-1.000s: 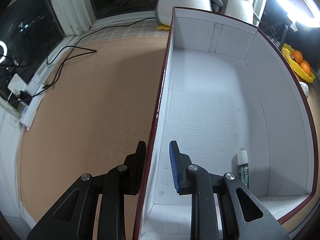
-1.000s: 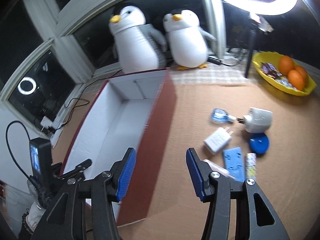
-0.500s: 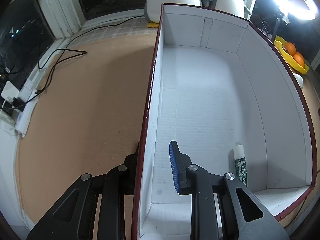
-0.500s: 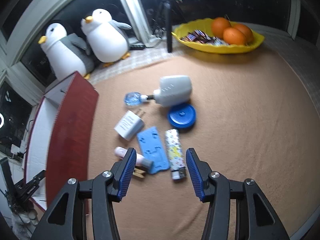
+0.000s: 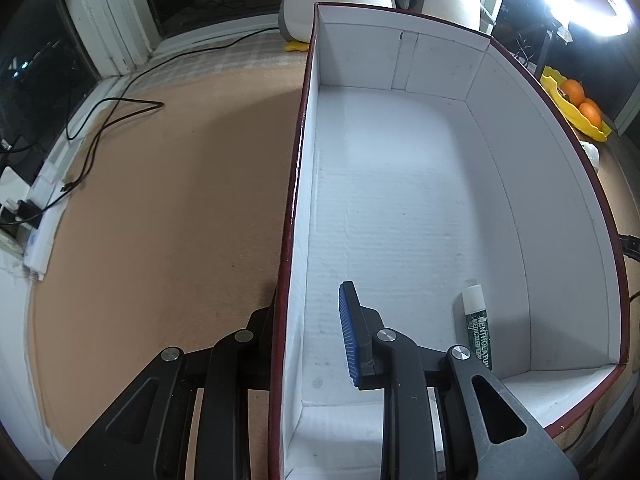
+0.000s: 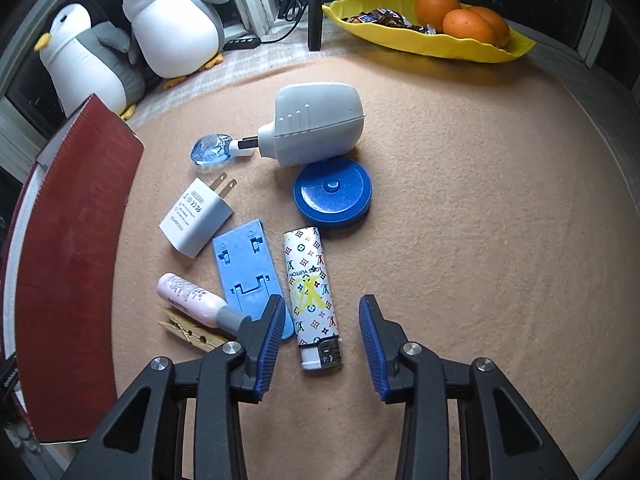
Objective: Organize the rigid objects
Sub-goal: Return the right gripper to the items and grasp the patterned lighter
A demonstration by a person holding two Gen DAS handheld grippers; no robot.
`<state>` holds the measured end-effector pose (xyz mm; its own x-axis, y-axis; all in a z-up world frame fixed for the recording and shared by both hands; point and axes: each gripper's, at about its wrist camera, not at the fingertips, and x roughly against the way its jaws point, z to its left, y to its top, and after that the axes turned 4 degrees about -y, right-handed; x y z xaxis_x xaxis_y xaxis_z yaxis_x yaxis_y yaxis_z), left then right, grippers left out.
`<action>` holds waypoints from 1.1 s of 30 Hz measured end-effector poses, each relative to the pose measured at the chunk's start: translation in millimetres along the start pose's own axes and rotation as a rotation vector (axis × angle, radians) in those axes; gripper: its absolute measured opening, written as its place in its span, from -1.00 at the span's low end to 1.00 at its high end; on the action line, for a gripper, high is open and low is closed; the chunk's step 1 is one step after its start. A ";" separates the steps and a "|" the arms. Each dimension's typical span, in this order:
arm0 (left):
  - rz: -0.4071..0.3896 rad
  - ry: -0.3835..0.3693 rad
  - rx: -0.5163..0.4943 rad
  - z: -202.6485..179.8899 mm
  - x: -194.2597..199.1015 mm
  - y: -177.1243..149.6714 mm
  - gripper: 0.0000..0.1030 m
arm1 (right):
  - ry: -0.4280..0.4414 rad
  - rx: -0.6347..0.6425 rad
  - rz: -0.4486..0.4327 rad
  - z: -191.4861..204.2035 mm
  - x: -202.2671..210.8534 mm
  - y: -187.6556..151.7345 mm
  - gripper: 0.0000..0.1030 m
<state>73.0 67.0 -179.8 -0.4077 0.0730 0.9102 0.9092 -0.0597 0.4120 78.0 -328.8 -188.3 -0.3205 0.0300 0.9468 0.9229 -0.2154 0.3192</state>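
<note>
Left gripper: fingers straddle near left wall of red box, wall pinched between them. Lip balm stick lies inside box, right of inner finger.

Right gripper: fingers closing, not yet touching patterned lighter, whose metal end lies between them on table. Blue phone stand and pink bottle seen just left of left finger.

In the left wrist view, the box wall hides most of the left gripper's outer finger, so whether its pads press the wall cannot be told. A finger covers the lip balm's lower end. In the right wrist view, the blue stand's lower corner sits behind a pad, and the clothespin lies partly under the pink bottle.
</note>
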 end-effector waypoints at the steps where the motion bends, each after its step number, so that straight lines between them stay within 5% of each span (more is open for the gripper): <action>1: 0.001 -0.004 0.002 0.6 -0.1 0.1 -0.56 | -0.009 0.005 0.002 0.8 -1.3 0.2 -0.33; 22: -0.058 -0.036 0.059 9.5 29.9 3.9 -0.87 | -0.033 0.033 0.011 8.2 -9.2 4.6 -0.39; 33: -0.075 -0.013 0.060 9.5 35.1 -1.4 -0.92 | 0.007 0.049 0.008 8.0 -9.8 4.2 -0.59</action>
<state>58.3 79.0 -148.9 -0.4741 0.0885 0.8760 0.8797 0.0064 0.4754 86.7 -322.2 -195.9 -0.3140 0.0212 0.9492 0.9349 -0.1675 0.3130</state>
